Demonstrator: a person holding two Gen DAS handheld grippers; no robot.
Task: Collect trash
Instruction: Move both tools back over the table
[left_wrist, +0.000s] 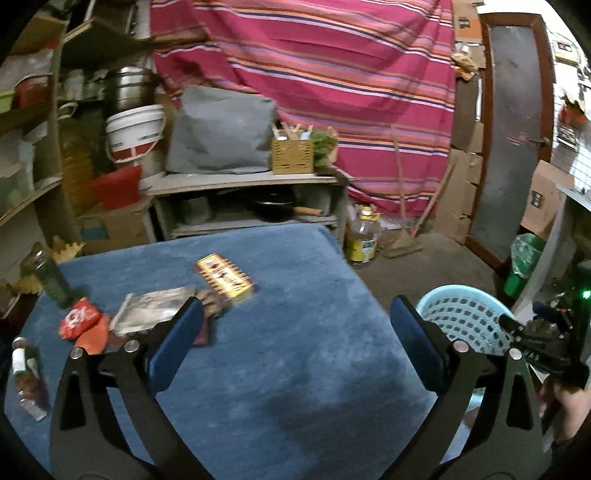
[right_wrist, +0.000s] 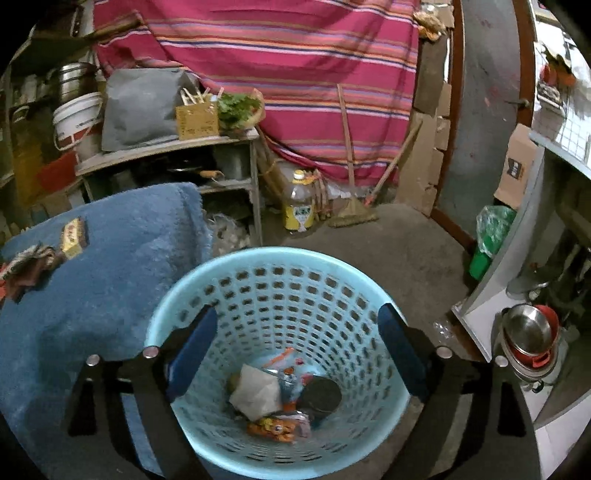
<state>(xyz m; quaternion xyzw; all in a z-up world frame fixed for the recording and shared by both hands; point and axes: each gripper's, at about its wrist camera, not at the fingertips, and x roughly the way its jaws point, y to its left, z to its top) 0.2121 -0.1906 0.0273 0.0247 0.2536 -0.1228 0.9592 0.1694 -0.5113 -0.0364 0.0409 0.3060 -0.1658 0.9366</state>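
Note:
My left gripper (left_wrist: 295, 314) is open and empty above the blue cloth-covered table (left_wrist: 295, 369). Ahead on its left lie a yellow packet (left_wrist: 225, 278), a silver wrapper (left_wrist: 151, 312), a red wrapper (left_wrist: 83, 323), a dark wrapper (left_wrist: 208, 306) and a small bottle (left_wrist: 26, 376). A light blue basket (left_wrist: 465, 317) stands to the right. My right gripper (right_wrist: 297, 336) is open and empty over that basket (right_wrist: 284, 295), which holds a white wrapper (right_wrist: 255, 393), a dark round lid (right_wrist: 321, 397) and orange packets (right_wrist: 275, 428). The right gripper also shows in the left wrist view (left_wrist: 535, 332).
A dark green jar (left_wrist: 51, 277) stands at the table's far left. Behind are a low shelf (left_wrist: 243, 181) with a grey cushion and a wicker box, an oil bottle (right_wrist: 299, 206) and a broom (right_wrist: 354, 214) on the floor, and pots (right_wrist: 528, 339) at right.

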